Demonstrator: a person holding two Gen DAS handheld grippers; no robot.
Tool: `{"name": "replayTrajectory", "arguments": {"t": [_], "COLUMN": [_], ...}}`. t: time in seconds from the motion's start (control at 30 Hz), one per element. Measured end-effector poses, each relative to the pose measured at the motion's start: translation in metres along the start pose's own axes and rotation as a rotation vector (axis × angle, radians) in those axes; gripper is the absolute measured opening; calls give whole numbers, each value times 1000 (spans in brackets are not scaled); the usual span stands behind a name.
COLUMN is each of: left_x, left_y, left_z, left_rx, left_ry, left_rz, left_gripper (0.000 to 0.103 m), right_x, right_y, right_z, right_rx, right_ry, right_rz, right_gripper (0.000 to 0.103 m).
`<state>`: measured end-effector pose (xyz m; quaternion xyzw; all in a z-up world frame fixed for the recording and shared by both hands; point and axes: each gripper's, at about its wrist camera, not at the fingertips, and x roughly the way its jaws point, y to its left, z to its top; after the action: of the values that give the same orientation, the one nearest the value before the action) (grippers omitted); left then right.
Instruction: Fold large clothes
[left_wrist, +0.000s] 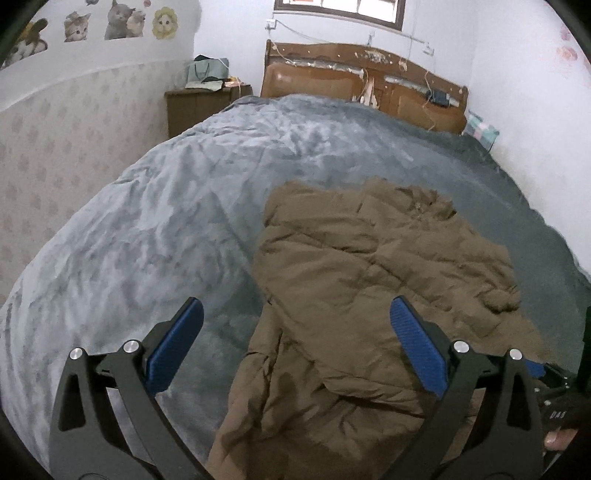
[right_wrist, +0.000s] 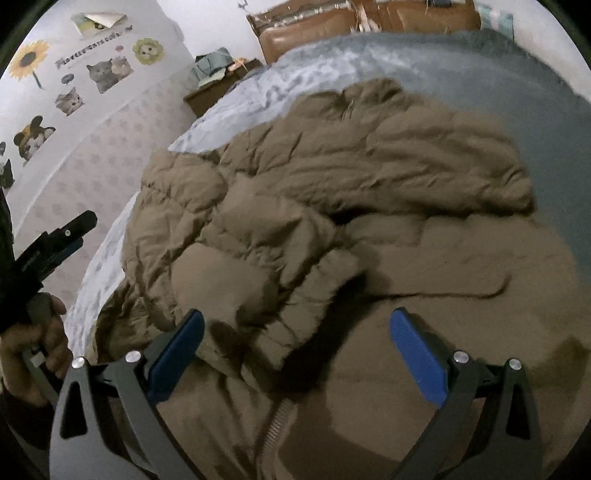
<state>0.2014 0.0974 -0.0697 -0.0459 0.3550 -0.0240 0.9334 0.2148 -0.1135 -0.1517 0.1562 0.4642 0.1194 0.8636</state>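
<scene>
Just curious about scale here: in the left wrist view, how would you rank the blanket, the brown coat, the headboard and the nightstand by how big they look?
1. Blanket
2. Coat, though it lies nearer the camera
3. Headboard
4. Nightstand

The coat (left_wrist: 369, 280) lies crumpled on the bed (left_wrist: 155, 221) toward its right edge and foot, the headboard (left_wrist: 332, 81) stands at the far end, and a nightstand (left_wrist: 199, 107) sits beside the bed's far left corner.

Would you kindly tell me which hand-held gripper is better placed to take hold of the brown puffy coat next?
Probably the right hand-held gripper: open directly above the brown puffy coat. The left hand-held gripper hovers at its edge.
</scene>
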Motion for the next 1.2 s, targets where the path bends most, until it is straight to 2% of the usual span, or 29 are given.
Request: {"name": "replayTrajectory", "arguments": {"t": [0.03,0.07,0.1,0.13,0.17,0.27,0.37,0.43,0.57,0.67,0.8,0.83,0.9,0.93,1.0,1.03,1.1,1.13,1.2], "left_x": [2,3,5,5,6,4,4,5,19,39,84,90,108,118,129,134,143,152,168], "left_y": [-6,-13,-20,-23,-26,-24,-18,-20,-31,-33,-45,-48,-61,-69,-83,-89,-99,-105,-114], "left_z": [-2,-4,-6,-8,-9,-8,-3,3,22,36,52,55,60,62,64,66,64,62,56], "left_rx": [25,55,85,103,120,121,78,77,115,107,112,119,141,153,176,176,175,179,187], "left_ry": [1,1,-1,-2,-2,-4,-9,-14,-39,-36,6,12,22,31,29,25,24,32,53], "left_rz": [0,3,11,17,23,32,23,17,78,102,135,142,138,135,131,118,101,97,98], "left_gripper": [100,100,100,100,100,100,100,100,100,100,100,100,100,100,100,100,100,100,100], "right_x": [5,10,12,12,9,-16,-42,-52,-63,-62,-46,-42,-39,-42,-50,-51,-44,-36,-14], "right_y": [2,5,7,9,11,13,8,-4,-43,-79,-118,-125,-132,-132,-121,-112,-85,-71,-53], "right_z": [-1,-1,-1,0,2,17,38,55,84,95,103,104,108,111,118,124,136,140,143], "right_rx": [-9,-24,-34,-49,-68,-96,-132,-124,-98,-46,16,26,51,68,73,53,4,-15,-41], "right_ry": [7,13,17,11,-3,-95,-192,-221,-269,-262,-214,-221,-218,-236,-307,-322,-341,-329,-291], "right_rz": [13,28,32,46,58,21,-58,-109,-263,-330,-356,-390,-438,-451,-413,-389,-300,-254,-205], "right_gripper": [83,60,47,24,15,11,10,10,10,10,11,14,33,46,64,76,83,87,90]}}
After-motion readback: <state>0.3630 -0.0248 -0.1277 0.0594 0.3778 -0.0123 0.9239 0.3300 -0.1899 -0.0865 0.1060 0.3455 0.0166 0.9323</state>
